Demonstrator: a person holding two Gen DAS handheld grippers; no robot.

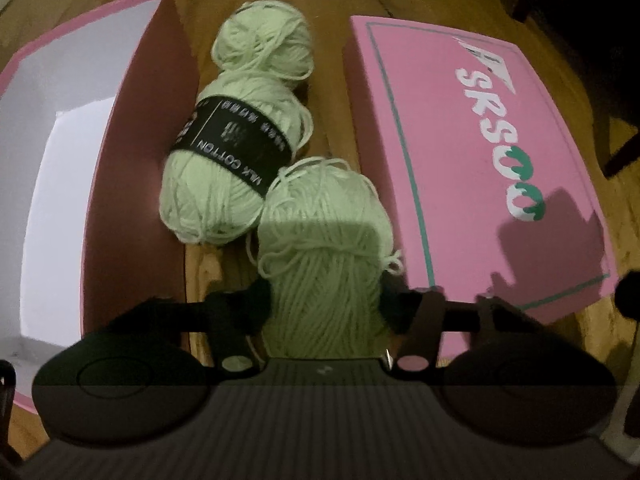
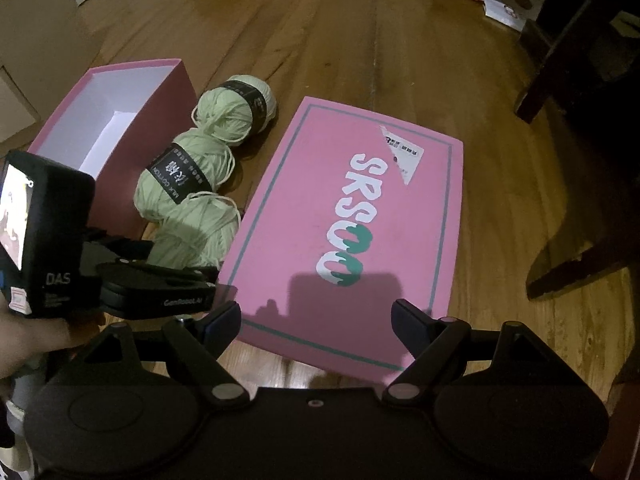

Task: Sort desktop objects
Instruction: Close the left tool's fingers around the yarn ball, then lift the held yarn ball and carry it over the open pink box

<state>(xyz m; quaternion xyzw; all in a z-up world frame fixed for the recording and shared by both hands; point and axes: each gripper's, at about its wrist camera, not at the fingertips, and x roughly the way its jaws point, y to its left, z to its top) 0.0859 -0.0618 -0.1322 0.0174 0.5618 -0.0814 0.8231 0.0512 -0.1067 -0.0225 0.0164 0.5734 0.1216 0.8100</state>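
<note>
Three pale green skeins of cotton yarn lay in a row on the wooden floor, between the open pink cardboard box (image 2: 120, 120) w/ white inside and its flat pink lid (image 2: 348, 224) printed "SRSOO". The nearest skein (image 1: 320, 248) sat between the fingers of the left gripper (image 1: 326, 308), which looked closed onto its near end — pads pressed into the wool on both sides, as far as the left wrist view showed. The middle skein (image 1: 224, 168), w/ a black paper band, leaned against the box's outer wall; the far skein (image 1: 262, 42) lay beyond it, touching the middle one.

The right gripper (image 2: 316, 320) hung over the lid's near edge, jaws spread wide, holding nothing.

Progress, judged from this: early. The box interior looked bare where visible, so all three skeins were probably left to go in, then likely the lid.

In the way: the box wall stood just beside the skeins, so a lift would've had to clear its rim. Loose strands trailed off the nearest skein & might snag the middle one — they touched. Dark furniture legs (image 2: 568, 80) stood well apart, at right.
</note>
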